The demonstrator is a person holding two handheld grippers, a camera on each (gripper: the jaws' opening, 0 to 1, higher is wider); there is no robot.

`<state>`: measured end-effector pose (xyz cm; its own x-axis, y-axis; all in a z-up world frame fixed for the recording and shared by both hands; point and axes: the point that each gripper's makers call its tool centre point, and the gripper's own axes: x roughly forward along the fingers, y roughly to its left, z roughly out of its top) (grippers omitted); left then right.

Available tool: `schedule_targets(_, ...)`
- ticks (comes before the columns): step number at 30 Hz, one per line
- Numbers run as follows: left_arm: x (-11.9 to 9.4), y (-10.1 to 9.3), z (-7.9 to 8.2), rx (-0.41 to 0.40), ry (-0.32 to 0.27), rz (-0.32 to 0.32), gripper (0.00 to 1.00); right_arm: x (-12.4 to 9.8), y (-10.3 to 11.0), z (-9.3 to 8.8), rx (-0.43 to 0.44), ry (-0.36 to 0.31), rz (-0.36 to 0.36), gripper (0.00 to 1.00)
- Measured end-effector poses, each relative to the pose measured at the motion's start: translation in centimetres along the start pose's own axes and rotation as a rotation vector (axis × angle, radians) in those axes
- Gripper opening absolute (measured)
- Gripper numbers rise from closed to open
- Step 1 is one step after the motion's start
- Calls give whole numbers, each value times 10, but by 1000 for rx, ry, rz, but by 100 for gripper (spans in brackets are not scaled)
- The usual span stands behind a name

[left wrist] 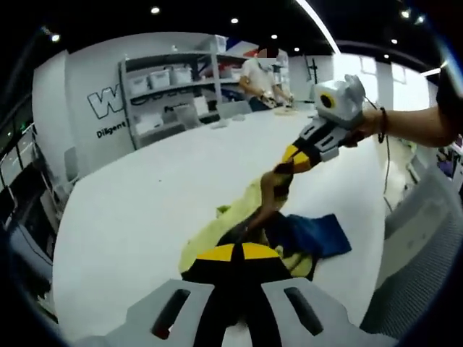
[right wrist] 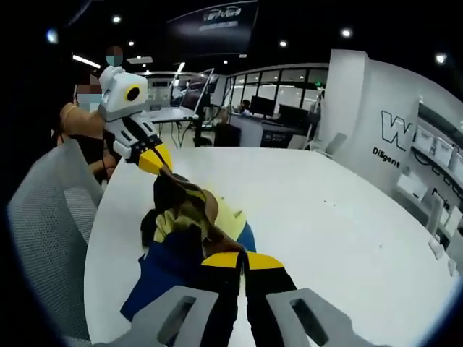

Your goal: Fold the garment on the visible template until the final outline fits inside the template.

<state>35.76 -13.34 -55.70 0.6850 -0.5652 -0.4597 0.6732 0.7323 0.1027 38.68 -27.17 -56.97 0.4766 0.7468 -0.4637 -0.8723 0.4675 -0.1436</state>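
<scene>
In the left gripper view, my left gripper (left wrist: 239, 254) has its yellow-tipped jaws pinched together on the garment (left wrist: 269, 225), a yellow, dark and blue bundle bunched on the white table (left wrist: 145, 210) near its closest edge. My right gripper (left wrist: 283, 165) comes in from the right, clamped on a raised twist of the same cloth. A person stands at the table's far edge, before grey shelves (left wrist: 170, 87).

In the right gripper view, my right gripper (right wrist: 242, 262) is closed on the garment (right wrist: 189, 217), which lies along the table (right wrist: 325, 217) edge beside a grey chair (right wrist: 47, 231). My left gripper (right wrist: 160, 165) grips its lifted far end.
</scene>
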Motion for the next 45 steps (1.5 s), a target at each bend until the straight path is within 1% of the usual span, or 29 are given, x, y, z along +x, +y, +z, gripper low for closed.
schedule_targets(2,0,6,5,-4,2,10,0,-1,-3,11,8,-15,-4,0)
schedule_targets(3,0,12,10,2,-8,26,0,-1,-4,15,14,-20,-3,0)
schedule_targets(5,0,20,16,2,-19,37,0,0,-7,23,19,-32,-4,0)
schedule_targets(7,2,31,25,4,-30,56,0,2,-13,32,32,-44,-12,0)
schedule_targets(11,5,49,41,3,-60,81,0,5,-21,46,48,-70,-24,0)
schedule_targets(14,8,61,47,-3,-65,98,0,10,-28,54,55,-72,-33,0)
schedule_targets(15,10,63,47,-9,-64,99,0,12,-30,55,69,-70,-36,0)
schedule_targets(16,12,68,47,-44,-64,101,0,15,-32,56,72,-65,-38,0)
schedule_targets(18,15,74,49,-68,-75,99,0,18,-36,57,80,-57,-47,0)
schedule_targets(19,18,79,50,-88,-76,104,0,20,-39,55,120,-40,-54,0)
schedule_targets(20,19,81,50,-89,-76,105,0,22,-42,55,130,-32,-59,0)
schedule_targets(21,22,86,51,-96,-75,108,0,26,-46,58,116,-37,-64,0)
schedule_targets(22,24,89,50,-108,-70,111,0,28,-50,58,127,-30,-80,0)
schedule_targets(23,28,94,51,-122,-67,113,0,31,-53,57,170,-6,-89,0)
schedule_targets(25,33,101,52,-134,-64,118,0,36,-59,62,175,-18,-91,0)
schedule_targets(30,52,123,54,-173,-48,132,0,53,-79,62,190,36,-138,0)
schedule_targets(34,63,129,55,-173,-25,126,0,64,-94,61,240,68,-165,0)
schedule_targets(36,70,132,54,-163,-20,124,0,68,-103,61,232,83,-198,0)
schedule_targets(41,86,143,49,-175,13,108,0,77,-117,58,247,111,-227,0)
schedule_targets(42,94,150,46,-174,32,112,0,83,-125,57,254,115,-244,0)
schedule_targets(45,107,158,43,-185,50,109,0,93,-135,55,262,126,-256,0)
